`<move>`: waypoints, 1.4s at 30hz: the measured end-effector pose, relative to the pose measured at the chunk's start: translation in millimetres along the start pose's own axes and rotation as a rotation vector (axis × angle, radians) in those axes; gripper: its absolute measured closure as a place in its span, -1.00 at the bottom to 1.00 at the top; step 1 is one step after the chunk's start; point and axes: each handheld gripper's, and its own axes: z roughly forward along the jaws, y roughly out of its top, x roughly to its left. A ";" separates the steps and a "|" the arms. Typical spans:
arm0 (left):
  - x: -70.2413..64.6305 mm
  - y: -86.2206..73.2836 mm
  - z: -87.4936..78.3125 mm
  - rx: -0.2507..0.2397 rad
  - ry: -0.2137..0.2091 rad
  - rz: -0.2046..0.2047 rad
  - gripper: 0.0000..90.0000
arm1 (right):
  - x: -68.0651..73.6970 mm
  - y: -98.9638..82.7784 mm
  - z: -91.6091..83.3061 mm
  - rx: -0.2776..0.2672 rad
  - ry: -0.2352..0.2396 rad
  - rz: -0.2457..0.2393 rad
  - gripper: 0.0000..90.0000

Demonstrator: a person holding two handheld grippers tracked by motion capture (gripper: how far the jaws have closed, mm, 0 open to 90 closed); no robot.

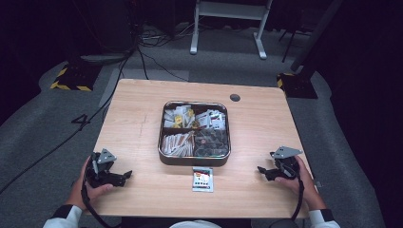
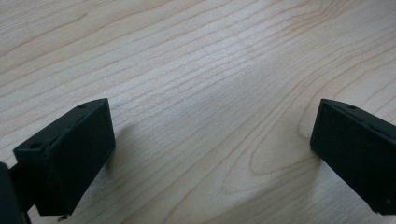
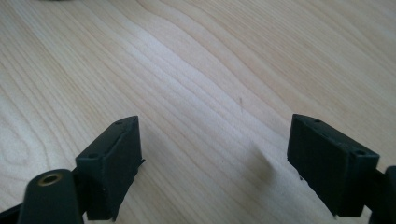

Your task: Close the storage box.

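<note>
Resting near the table's [image 1: 142, 118] front corners, left gripper [image 1: 124, 177] and right gripper [image 1: 262, 171] gape empty, well apart from the packet [image 1: 202, 179].

A small flat rectangular sachet [image 1: 203, 179], pale grey-white with a dark and red printed panel on its upper face, is seen lying flat on the light wooden table [image 1: 138, 118]. It is positioned just in front of the near wall of a square, dark-rimmed metal tray [image 1: 194, 160], apart from it by a narrow gap. The tray is divided into four compartments, each filled with sachets: white and yellow ones at the far side, pale striped and dark ones at the near side. The printed text on the sachet cannot be read.
</note>
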 end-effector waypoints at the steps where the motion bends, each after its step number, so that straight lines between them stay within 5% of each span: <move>1: 0.0 0.0 0.0 0.000 0.001 0.000 -1.00 | -0.5 -2.3 -0.4 -0.004 0.002 0.011 -0.60; 15: 0.0 0.0 0.0 0.000 0.000 0.000 -1.00 | -7.4 -27.7 -8.1 -0.077 0.024 0.154 -0.63; 42: -0.1 0.1 0.3 -0.003 0.003 -0.001 -1.00 | -9.0 -25.9 -5.7 -0.072 -0.004 0.181 -0.65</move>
